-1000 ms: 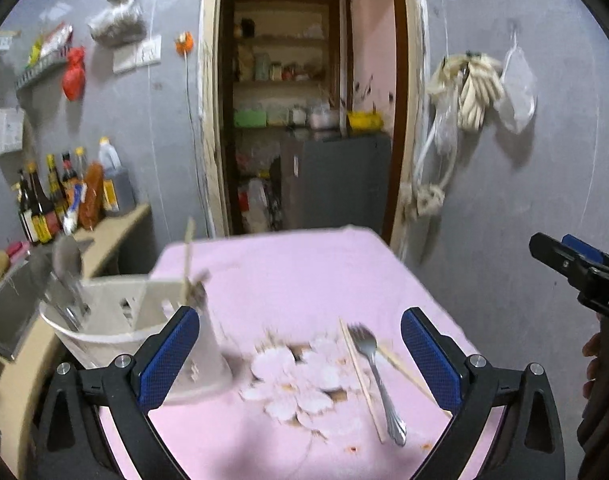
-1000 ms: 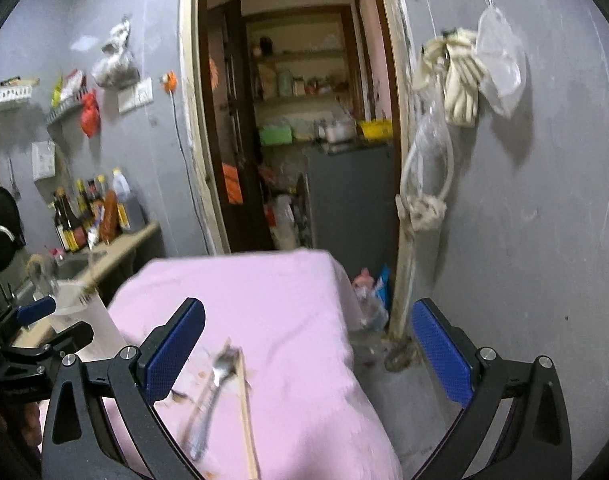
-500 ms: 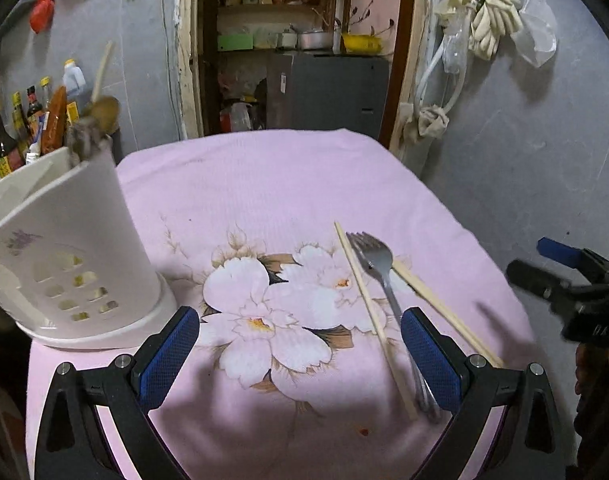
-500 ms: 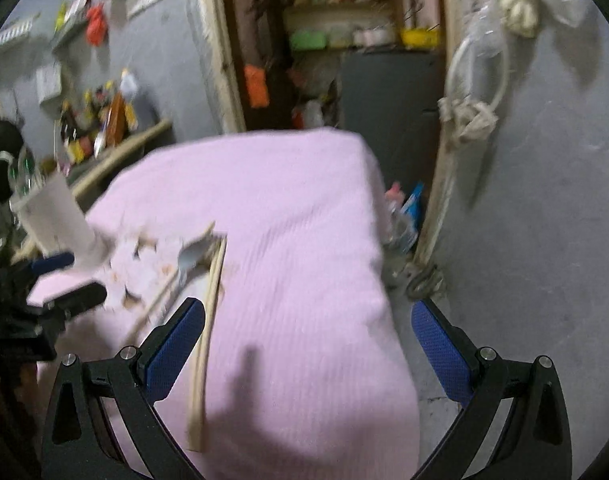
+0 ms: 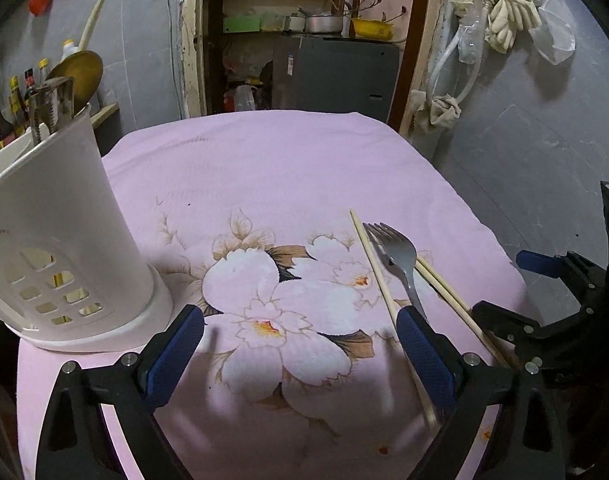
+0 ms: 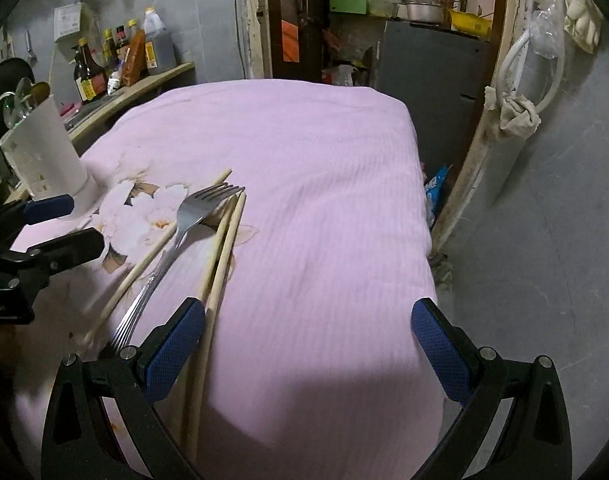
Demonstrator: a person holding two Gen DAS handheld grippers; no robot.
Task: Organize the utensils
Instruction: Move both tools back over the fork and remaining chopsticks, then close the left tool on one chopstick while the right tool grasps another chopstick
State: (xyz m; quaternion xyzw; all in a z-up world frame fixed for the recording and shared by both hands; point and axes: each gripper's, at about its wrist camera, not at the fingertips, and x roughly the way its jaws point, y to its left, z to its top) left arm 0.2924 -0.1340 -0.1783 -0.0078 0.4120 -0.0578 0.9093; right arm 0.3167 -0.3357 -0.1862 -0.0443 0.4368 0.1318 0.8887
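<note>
Both lowered; left claw (image 5: 300, 344) closing, empty.

no readable text, bottle labels (image 6: 89, 87) and yellow tub (image 6: 469, 21) markings too blurred

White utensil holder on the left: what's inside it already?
In the white utensil holder, a brass-coloured ladle and a metal utensil stick out above the rim. Something yellowish shows through the lower slots; the opaque wall hides the rest.
</note>
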